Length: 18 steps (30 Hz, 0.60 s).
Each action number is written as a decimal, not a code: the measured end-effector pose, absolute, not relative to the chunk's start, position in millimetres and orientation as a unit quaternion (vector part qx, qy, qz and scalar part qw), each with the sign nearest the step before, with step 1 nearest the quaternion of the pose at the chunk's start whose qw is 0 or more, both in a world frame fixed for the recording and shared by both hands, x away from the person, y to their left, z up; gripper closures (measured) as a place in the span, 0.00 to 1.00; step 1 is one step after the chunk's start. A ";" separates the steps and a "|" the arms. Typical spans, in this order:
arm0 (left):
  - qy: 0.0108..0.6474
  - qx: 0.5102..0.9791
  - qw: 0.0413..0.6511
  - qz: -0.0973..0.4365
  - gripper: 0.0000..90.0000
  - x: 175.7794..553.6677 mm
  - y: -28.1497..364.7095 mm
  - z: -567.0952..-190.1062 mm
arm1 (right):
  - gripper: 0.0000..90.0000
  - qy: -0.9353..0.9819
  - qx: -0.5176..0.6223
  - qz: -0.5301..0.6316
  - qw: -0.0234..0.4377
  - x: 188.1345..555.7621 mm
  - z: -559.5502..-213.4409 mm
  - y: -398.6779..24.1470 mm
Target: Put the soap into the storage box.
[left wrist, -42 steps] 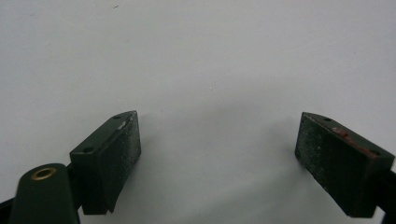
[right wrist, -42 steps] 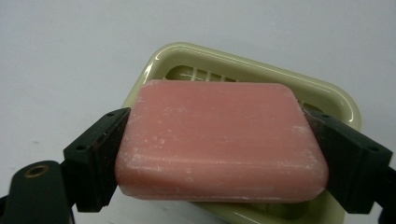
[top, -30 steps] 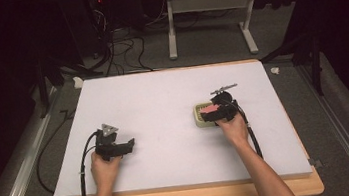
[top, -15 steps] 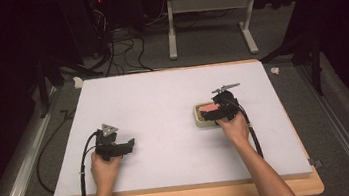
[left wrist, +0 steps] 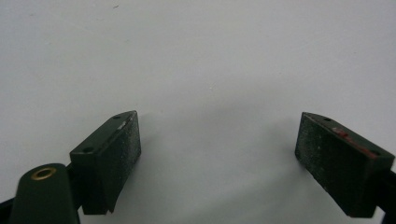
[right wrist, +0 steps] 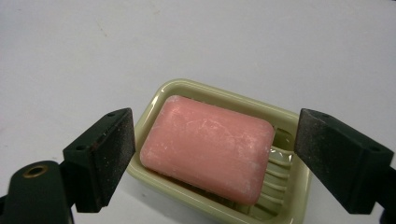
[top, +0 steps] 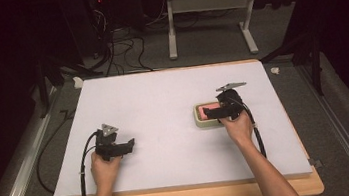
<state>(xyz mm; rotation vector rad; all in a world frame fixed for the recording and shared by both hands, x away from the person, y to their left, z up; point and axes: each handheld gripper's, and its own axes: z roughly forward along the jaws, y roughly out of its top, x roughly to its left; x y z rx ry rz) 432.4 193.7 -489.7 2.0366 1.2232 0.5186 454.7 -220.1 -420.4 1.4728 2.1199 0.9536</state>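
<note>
- The right gripper (right wrist: 212,158) hangs over a pale green soap dish (right wrist: 280,121) with its jaws spread wide, one to each side of the dish, and clasps nothing.
- A pink bar of soap (right wrist: 208,147) lies flat inside the soap dish, resting on the ridged bottom; some ridges show bare at one end of the bar.
- In the right gripper view, neither jaw touches the soap or the dish rim; the jaws stand just outside the dish's two sides.
- In the high view, the soap dish (top: 200,117) sits on the right half of the white counter (top: 162,94), with the right gripper (top: 220,111) directly over it and the person's right hand (top: 239,128) behind.
- The left gripper (top: 127,146) rests low on the near left part of the counter, well apart from the dish, held by the left hand (top: 104,168).
- In the left gripper view, the left gripper (left wrist: 217,156) is released, its jaws far apart with only bare white surface between them.
</note>
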 end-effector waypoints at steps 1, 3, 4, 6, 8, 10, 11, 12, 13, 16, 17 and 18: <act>0.472 0.785 0.347 0.200 0.16 432.4 193.6 -489.7 | 0.15 0.754 0.525 0.343 0.195 454.0 -419.5 -220.5; 0.472 0.785 0.347 0.200 0.16 432.3 193.6 -489.7 | 0.15 0.752 0.525 0.346 0.199 452.4 -417.2 -222.0; 0.472 0.785 0.347 0.200 0.16 432.3 193.6 -489.7 | 0.15 0.751 0.525 0.348 0.199 451.6 -416.1 -222.8; 0.472 0.785 0.347 0.200 0.16 432.3 193.6 -489.7 | 0.15 0.749 0.524 0.351 0.201 450.2 -414.6 -224.5; 0.471 0.786 0.347 0.200 0.16 432.3 193.7 -489.6 | 0.15 0.747 0.525 0.354 0.203 448.7 -412.9 -226.1; 0.471 0.785 0.347 0.201 0.16 432.2 193.5 -489.7 | 0.15 0.745 0.523 0.359 0.205 447.3 -411.3 -227.9; 0.471 0.785 0.347 0.201 0.16 432.3 193.5 -489.7 | 0.15 0.745 0.521 0.360 0.207 446.7 -410.7 -228.5; 0.471 0.785 0.347 0.201 0.16 432.3 193.5 -489.7 | 0.15 0.745 0.522 0.361 0.206 445.9 -409.9 -229.0; 0.471 0.785 0.347 0.201 0.16 432.3 193.5 -489.7 | 0.15 0.745 0.522 0.361 0.206 445.9 -409.9 -229.0; 0.471 0.785 0.347 0.201 0.16 432.2 193.5 -489.7 | 0.15 0.743 0.519 0.367 0.210 444.3 -408.0 -231.2; 0.471 0.785 0.347 0.201 0.16 432.2 193.5 -489.7 | 0.16 0.742 0.520 0.368 0.210 442.7 -406.8 -232.4; 0.471 0.785 0.347 0.201 0.16 432.3 193.6 -489.7 | 0.16 0.741 0.520 0.369 0.210 442.1 -406.2 -233.1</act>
